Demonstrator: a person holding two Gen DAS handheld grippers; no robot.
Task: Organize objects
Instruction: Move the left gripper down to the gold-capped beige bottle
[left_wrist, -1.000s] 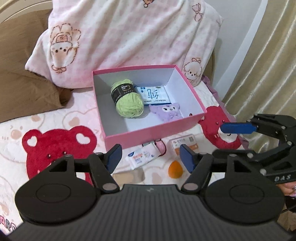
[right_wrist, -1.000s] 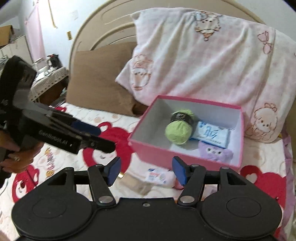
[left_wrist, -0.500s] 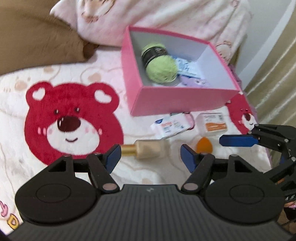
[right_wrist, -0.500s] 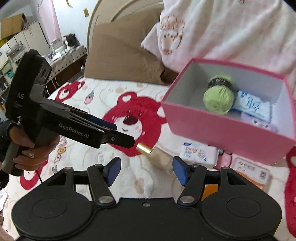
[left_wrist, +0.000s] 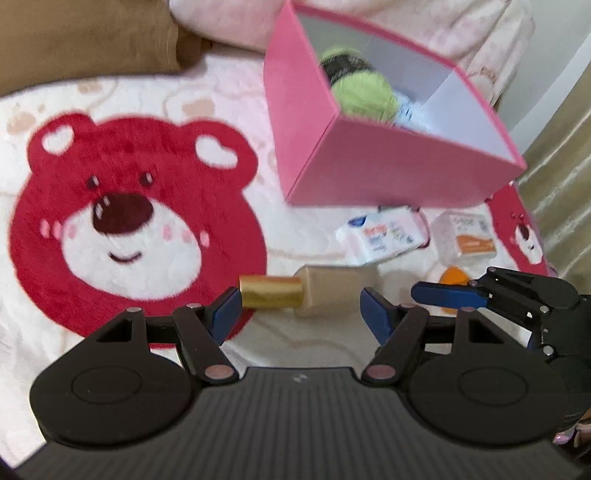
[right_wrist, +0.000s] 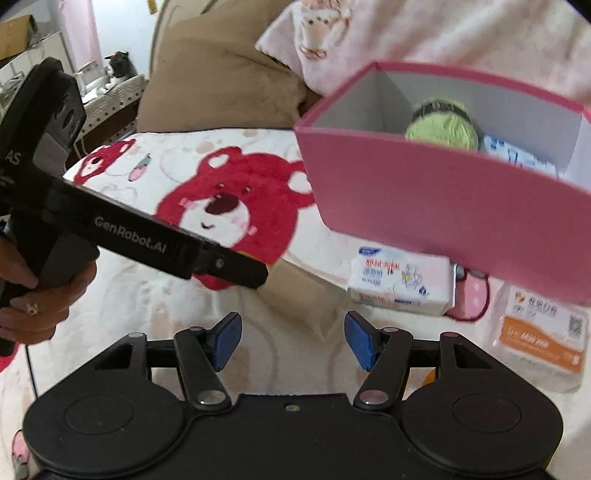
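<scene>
Left wrist view: your left gripper had its blue fingers spread wide, grasping nothing, with the gold-capped bottle lying on its side on the bear blanket between and just beyond the tips. The pink box sat farther off to the right, holding the green yarn ball, while a tissue pack, a small orange-labelled packet and an orange piece lay near its front wall. On the right wrist view, your right gripper was released too, empty over the blanket, near the tissue pack.
</scene>
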